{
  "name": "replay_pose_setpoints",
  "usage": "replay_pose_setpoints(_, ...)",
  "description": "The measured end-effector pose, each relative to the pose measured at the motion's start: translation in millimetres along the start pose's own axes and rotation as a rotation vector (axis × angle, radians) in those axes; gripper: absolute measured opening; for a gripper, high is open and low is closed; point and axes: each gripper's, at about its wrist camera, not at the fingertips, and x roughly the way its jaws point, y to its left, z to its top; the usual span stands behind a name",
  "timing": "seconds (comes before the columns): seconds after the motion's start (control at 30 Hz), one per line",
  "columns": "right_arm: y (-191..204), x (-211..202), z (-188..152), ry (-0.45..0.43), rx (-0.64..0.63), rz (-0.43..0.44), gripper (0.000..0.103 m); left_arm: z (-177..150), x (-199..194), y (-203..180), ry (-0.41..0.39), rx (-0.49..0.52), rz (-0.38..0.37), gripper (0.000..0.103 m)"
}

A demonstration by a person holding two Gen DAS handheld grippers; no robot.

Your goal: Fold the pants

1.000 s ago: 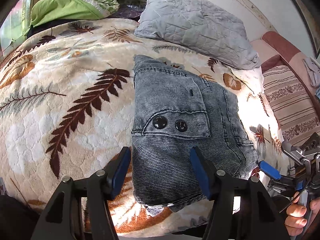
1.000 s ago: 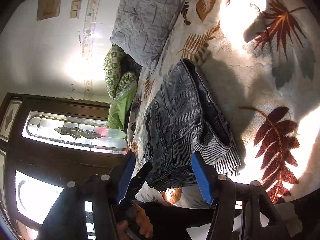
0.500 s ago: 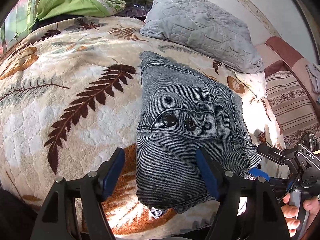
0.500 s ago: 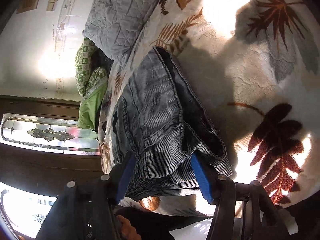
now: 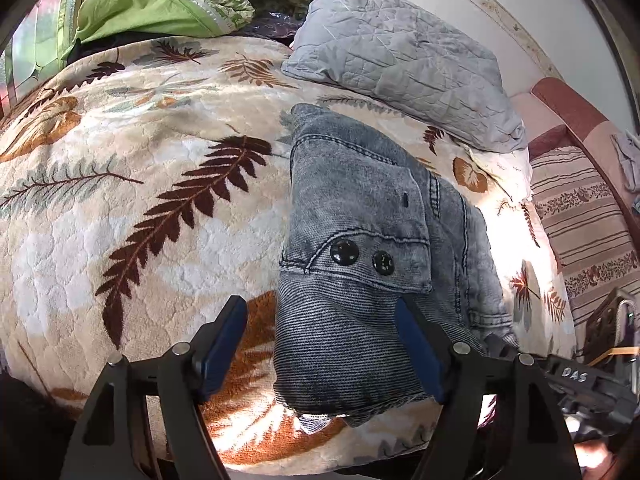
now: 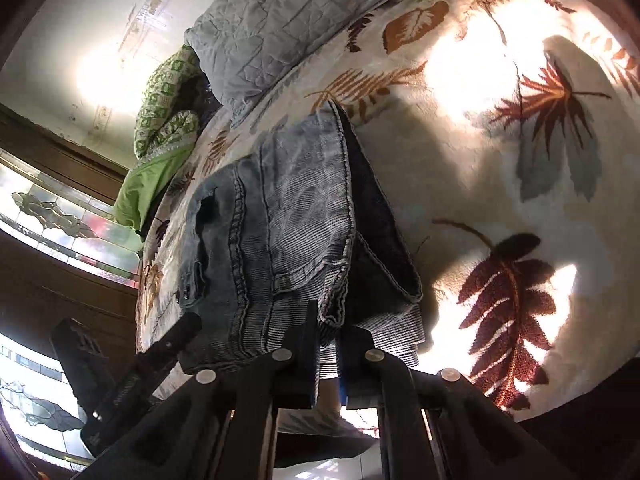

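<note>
The grey denim pants (image 5: pixel 360 240) lie folded in a thick bundle on the leaf-patterned blanket (image 5: pixel 140 200), two black buttons facing up. My left gripper (image 5: pixel 320 344) is open, its blue pads either side of the bundle's near left end, touching nothing that I can see. My right gripper (image 6: pixel 328 344) is shut on the near edge of the pants (image 6: pixel 288 232), the jaws pinching the folded layers. The right gripper's body also shows at the lower right of the left wrist view (image 5: pixel 576 376).
A grey quilted pillow (image 5: pixel 400 60) lies beyond the pants at the head of the bed. Green bedding (image 5: pixel 160 12) is piled at the far left. A striped cover (image 5: pixel 580 220) lies to the right. A window with patterned glass (image 6: pixel 52 216) is at the left.
My right gripper has moved in and closed on the near edge of the pants. My left gripper has stayed open and shifted slightly left of the bundle.
</note>
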Motion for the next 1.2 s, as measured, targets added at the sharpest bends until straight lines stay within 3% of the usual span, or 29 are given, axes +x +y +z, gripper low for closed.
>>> replay_pose_setpoints(0.13,-6.7,6.0,-0.4,0.000,-0.006,0.000,0.006,5.6,-14.1,-2.2,-0.069,0.007,-0.002,0.077)
replay_pose_setpoints(0.17,-5.7,6.5,0.5,0.003,-0.015,-0.005,0.006,4.9,-7.7,-2.7,-0.040,0.011,-0.001,0.077)
replay_pose_setpoints(0.23,-7.6,8.1,1.6,0.010,-0.012,0.003,0.006,-3.4,18.5,-4.1,0.091,0.026,0.012,0.077)
replay_pose_setpoints(0.27,-9.5,8.8,1.4,0.012,-0.003,0.010,0.007,-9.2,25.9,-3.5,0.108,0.026,0.022,0.077)
replay_pose_setpoints(0.47,-1.6,-2.8,3.4,0.026,-0.041,-0.011,0.011,-9.2,23.9,-11.3,0.085,0.089,0.068,0.078)
replay_pose_setpoints(0.53,13.7,-22.0,5.3,-0.016,-0.110,-0.049,0.012,-10.2,23.5,-11.1,0.080,0.090,0.071,0.078)
replay_pose_setpoints(0.67,48.8,-49.5,12.8,-0.090,-0.212,-0.042,0.013,-10.3,23.1,-12.6,0.078,0.100,0.082,0.078)
replay_pose_setpoints(0.8,70.8,-30.6,19.8,-0.048,-0.252,-0.020,0.013,-9.5,23.7,-13.6,0.077,0.105,0.082,0.078)
replay_pose_setpoints(0.97,64.8,2.6,12.4,0.024,-0.260,-0.075,0.014,-9.8,25.2,-13.3,0.077,0.104,0.080,0.078)
replay_pose_setpoints(1.03,44.9,29.2,8.3,0.094,-0.232,-0.111,0.016,-8.1,22.2,-12.0,0.092,0.094,0.052,0.078)
replay_pose_setpoints(1.1,35.3,25.5,8.7,0.071,-0.193,-0.052,0.016,-0.9,11.6,-4.9,0.069,0.053,-0.001,0.078)
replay_pose_setpoints(1.2,37.8,24.4,9.4,0.084,-0.221,-0.061,0.016,26.0,5.1,17.2,0.044,-0.069,-0.096,0.077)
